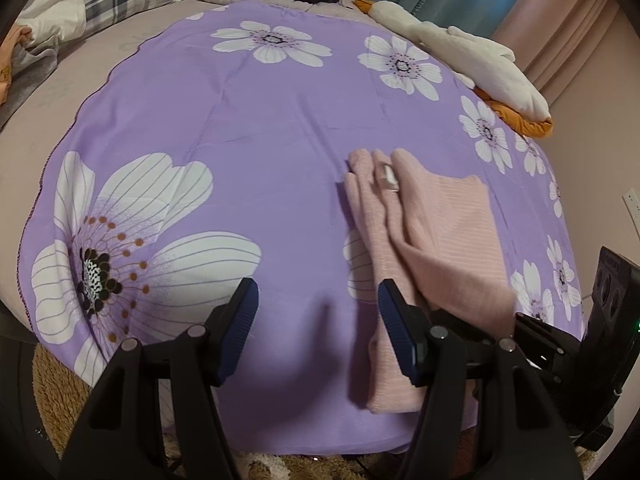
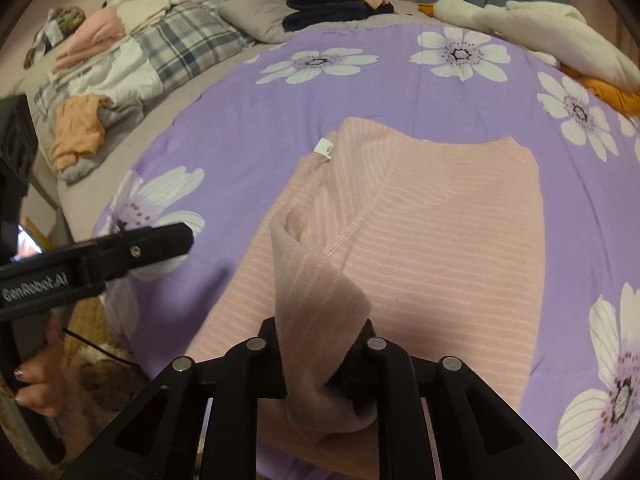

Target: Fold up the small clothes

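A pink ribbed garment [image 1: 432, 240] with a white label lies on the purple flowered sheet [image 1: 260, 128], right of centre in the left wrist view. My left gripper [image 1: 316, 332] is open and empty, just above the sheet at the garment's left edge. In the right wrist view the garment [image 2: 420, 240] fills the middle, and my right gripper [image 2: 324, 360] is shut on a raised fold of its near edge. The left gripper [image 2: 160, 240] shows at the left of the right wrist view.
A plaid quilt [image 2: 160, 52] and loose clothes [image 2: 80, 128] lie at the back left. Folded dark and peach clothes [image 2: 332, 4] are stacked at the far end. A white and orange plush [image 2: 560, 36] lies at the right. A brown rug [image 1: 60, 400] is below the bed edge.
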Demonstrator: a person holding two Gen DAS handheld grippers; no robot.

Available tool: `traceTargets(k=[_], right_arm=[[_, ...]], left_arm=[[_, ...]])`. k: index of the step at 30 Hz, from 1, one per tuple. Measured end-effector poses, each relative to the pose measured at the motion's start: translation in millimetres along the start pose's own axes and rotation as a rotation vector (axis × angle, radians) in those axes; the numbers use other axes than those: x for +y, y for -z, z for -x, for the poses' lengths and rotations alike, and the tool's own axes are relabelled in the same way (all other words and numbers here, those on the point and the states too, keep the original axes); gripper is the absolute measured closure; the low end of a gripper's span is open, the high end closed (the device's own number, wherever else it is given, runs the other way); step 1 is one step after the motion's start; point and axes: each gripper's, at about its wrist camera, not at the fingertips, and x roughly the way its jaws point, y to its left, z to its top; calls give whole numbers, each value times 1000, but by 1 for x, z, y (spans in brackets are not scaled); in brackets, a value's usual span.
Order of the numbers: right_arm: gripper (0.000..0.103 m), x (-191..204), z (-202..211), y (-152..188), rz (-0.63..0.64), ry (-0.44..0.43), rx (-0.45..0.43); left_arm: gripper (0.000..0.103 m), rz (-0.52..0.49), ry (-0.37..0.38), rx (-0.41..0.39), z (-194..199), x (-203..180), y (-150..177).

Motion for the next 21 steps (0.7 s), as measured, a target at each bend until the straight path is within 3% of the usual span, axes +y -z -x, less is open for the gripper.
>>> traceTargets(k=[2,4,7,13,18,20,21], right_arm=[[70,1,4,0,-7,-36,-1],[52,1,15,3,-12,-69,-26],[40,-3,34,6,-28,-36,-85],[39,-36,54,12,-156,22,-145],[39,-62,52,18,-257,82,-137],[39,-67,52,22,-279,97,-129],[39,-70,52,24,-291,96,-125]], left_arm=[[41,-14,22,-8,6,-6,-3],[40,-30,47,-23,13,-12,-6],[35,-60,88,-47,23,-24,-10],[34,-144,167,4,15,-54,-4],[35,-207,177,101,-12,-69,9],[50,-210,179,136,-24,-67,15],[73,-193,182,158,-30,-64,17]])
